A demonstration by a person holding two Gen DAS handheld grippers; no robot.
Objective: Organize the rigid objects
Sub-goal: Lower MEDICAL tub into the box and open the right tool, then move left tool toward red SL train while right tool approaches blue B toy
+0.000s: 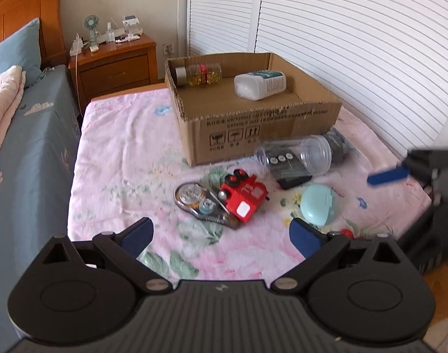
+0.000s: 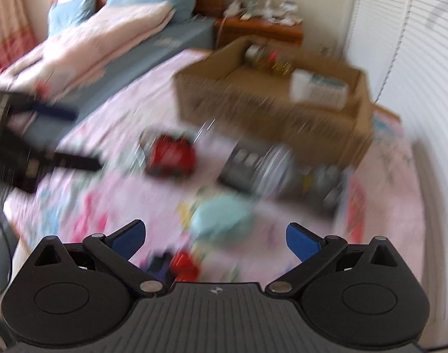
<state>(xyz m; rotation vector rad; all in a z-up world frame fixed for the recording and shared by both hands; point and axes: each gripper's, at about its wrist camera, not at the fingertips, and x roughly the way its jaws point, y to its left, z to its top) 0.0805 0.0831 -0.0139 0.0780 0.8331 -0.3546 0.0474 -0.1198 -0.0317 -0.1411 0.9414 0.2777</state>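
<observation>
A cardboard box (image 1: 253,129) stands on the pink floral cloth (image 1: 121,161) and holds a yellow-capsule bottle (image 1: 199,74) and a white bottle (image 1: 260,83). In front of it lie a clear plastic jar (image 1: 297,154), a black remote (image 1: 288,173), a red toy train (image 1: 244,197), a blister pack (image 1: 200,203) and a mint round case (image 1: 318,204). My left gripper (image 1: 221,235) is open and empty above the cloth, short of the train. My right gripper (image 2: 215,241) is open and empty above the mint case (image 2: 221,217); that view is blurred. The box (image 2: 271,108) and train (image 2: 171,156) show there too.
A bed with blue sheet (image 1: 33,135) lies left, a wooden nightstand (image 1: 115,61) with small items behind. White louvred doors (image 1: 341,44) run along the right. A small red object (image 2: 184,264) lies near my right gripper. A grey object (image 1: 338,144) lies beside the jar.
</observation>
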